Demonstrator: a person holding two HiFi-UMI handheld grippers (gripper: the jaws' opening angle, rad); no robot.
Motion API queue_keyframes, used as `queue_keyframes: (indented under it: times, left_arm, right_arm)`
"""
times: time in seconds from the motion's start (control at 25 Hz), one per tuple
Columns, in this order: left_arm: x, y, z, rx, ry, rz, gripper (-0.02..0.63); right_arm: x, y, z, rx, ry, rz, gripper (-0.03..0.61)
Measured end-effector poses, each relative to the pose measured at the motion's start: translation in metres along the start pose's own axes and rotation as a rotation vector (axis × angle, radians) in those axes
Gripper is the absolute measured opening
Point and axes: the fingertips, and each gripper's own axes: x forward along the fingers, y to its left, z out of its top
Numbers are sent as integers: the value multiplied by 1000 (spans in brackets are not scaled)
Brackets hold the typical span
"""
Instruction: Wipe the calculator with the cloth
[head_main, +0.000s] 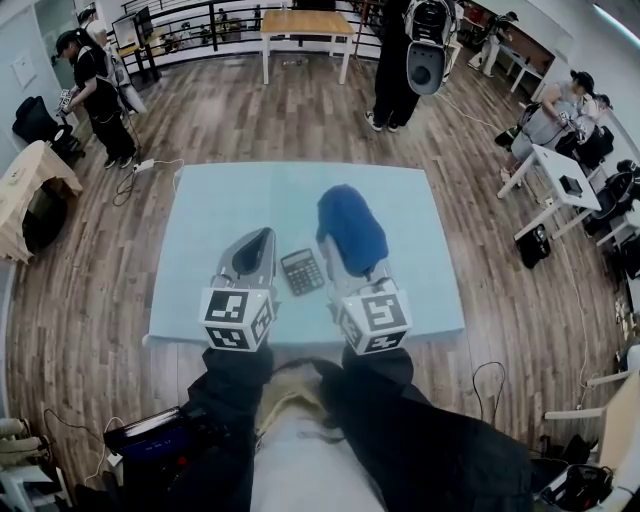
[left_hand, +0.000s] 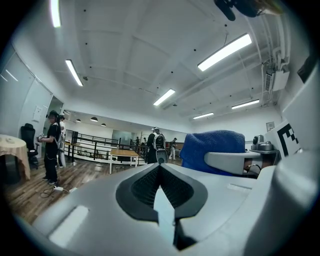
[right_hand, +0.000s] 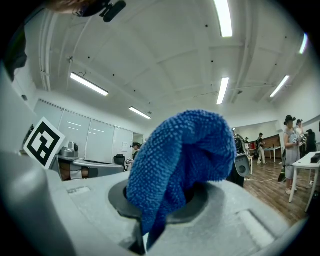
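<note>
My right gripper (head_main: 352, 268) is clamped on the fluffy blue microfibre cloth (right_hand: 180, 160), my left gripper (left_hand: 160, 172) is pinched shut and empty, and both flank the small dark flat calculator (head_main: 302, 271), which is unpinned and may skid once I wipe.
</note>
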Motion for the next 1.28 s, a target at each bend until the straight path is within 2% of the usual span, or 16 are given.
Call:
queue_keyframes:
  times: [0.4, 0.8, 1.28]
  left_arm:
    - [1, 2, -3, -6, 11, 2, 2]
    - [-11, 18, -4, -16, 12, 40, 2]
    - [-25, 26, -13, -11, 24, 70, 2]
  right_arm:
    - [4, 2, -4, 9, 16, 8, 57]
    - [12, 19, -3, 0, 17, 46, 57]
    - [9, 24, -16, -1, 39, 54, 57]
